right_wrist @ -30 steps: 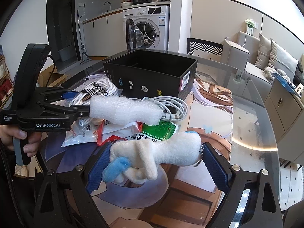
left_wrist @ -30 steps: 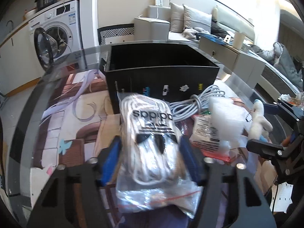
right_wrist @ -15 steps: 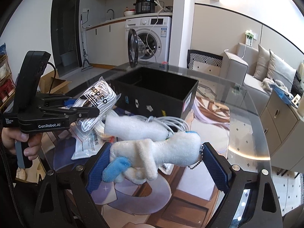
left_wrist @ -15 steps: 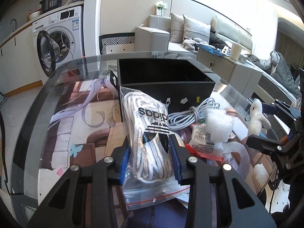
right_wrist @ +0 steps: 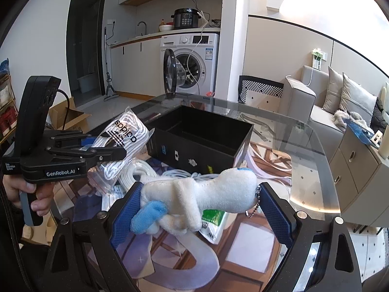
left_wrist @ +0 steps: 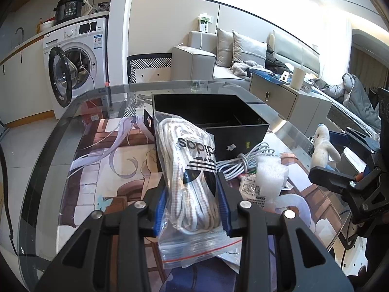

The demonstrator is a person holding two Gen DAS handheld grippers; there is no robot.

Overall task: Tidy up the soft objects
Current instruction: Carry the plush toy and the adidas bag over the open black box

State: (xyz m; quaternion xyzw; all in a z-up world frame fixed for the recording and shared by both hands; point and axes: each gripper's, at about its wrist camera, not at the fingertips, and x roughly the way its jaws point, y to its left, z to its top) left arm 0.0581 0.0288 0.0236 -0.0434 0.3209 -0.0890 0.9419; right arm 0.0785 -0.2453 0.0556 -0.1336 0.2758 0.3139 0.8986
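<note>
Both grippers loaded — lifted off the table

Left gripper clenched on the bagged laces, narrower than a second ago; right gripper spans the plush toy wide.

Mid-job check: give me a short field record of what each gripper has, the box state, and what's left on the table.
left gripper: shut on bagged white laces, lifted off the table
right gripper: shut on white plush toy, held lengthwise between the pads
black box: open top, nothing visible inside
glass table: grey cable coil, white foam piece, printed packets beside them
placed in box so far: nothing seen
</note>
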